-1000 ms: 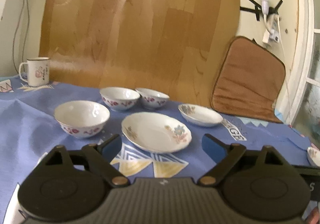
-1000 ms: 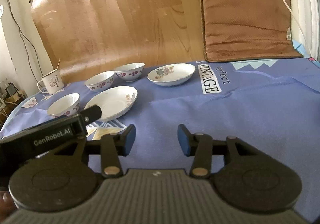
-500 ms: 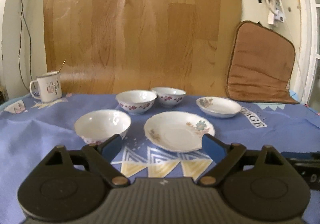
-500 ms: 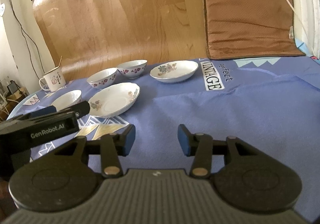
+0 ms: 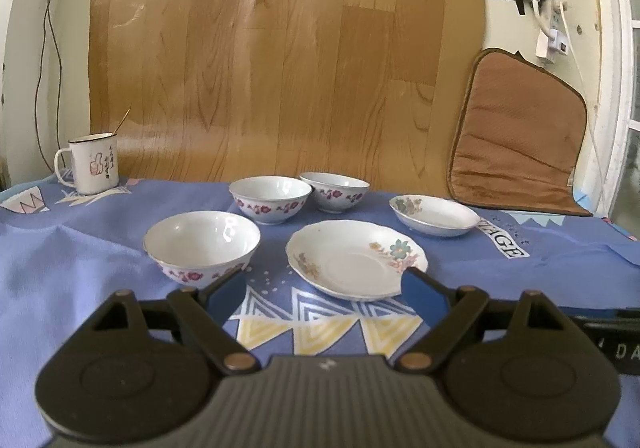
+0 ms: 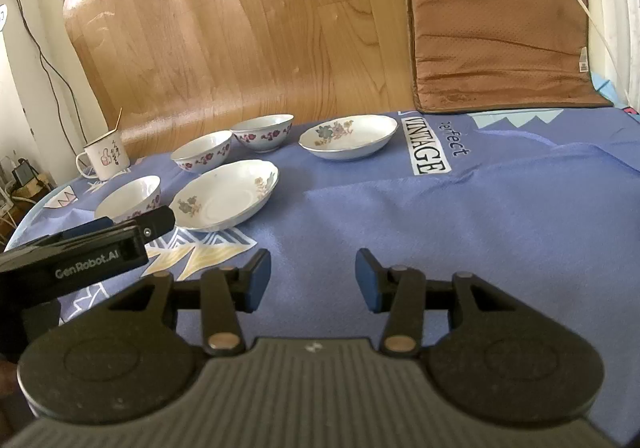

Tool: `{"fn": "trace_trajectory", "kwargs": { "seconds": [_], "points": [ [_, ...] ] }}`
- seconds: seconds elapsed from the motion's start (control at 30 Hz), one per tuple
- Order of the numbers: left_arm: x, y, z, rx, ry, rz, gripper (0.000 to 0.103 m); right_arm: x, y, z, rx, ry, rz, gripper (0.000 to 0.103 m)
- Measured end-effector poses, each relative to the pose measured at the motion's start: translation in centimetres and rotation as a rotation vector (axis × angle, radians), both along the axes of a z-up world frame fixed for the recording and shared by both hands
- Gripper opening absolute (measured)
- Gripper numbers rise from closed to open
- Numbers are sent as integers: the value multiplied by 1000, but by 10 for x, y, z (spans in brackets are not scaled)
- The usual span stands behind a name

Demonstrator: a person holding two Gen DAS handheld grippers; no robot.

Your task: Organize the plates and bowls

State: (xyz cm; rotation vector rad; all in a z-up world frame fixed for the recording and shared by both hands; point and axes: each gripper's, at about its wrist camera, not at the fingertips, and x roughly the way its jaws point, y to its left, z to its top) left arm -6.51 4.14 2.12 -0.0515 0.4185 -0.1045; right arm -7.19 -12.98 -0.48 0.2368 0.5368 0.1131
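Prob. a home: tablecloth (image 5: 60,248), floral bowls (image 5: 202,244), enamel mug (image 5: 94,164).

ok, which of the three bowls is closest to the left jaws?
The lone front bowl, just beyond the left gripper. The other two sit side by side farther back, near the wood panel.

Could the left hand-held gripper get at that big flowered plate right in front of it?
Probably yes. The left hand-held gripper is open and empty, facing the big flowered plate. Only bare tablecloth lies between them, and the nearest bowl sits off to one side.
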Motion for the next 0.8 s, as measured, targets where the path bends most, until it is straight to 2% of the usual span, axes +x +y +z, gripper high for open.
{"fn": "trace_trajectory", "kwargs": {
  "seconds": [0.8],
  "points": [
    [1, 9, 0, -59, 13, 6, 88, 3, 4, -2, -9, 13, -1, 50]
  ]
}}
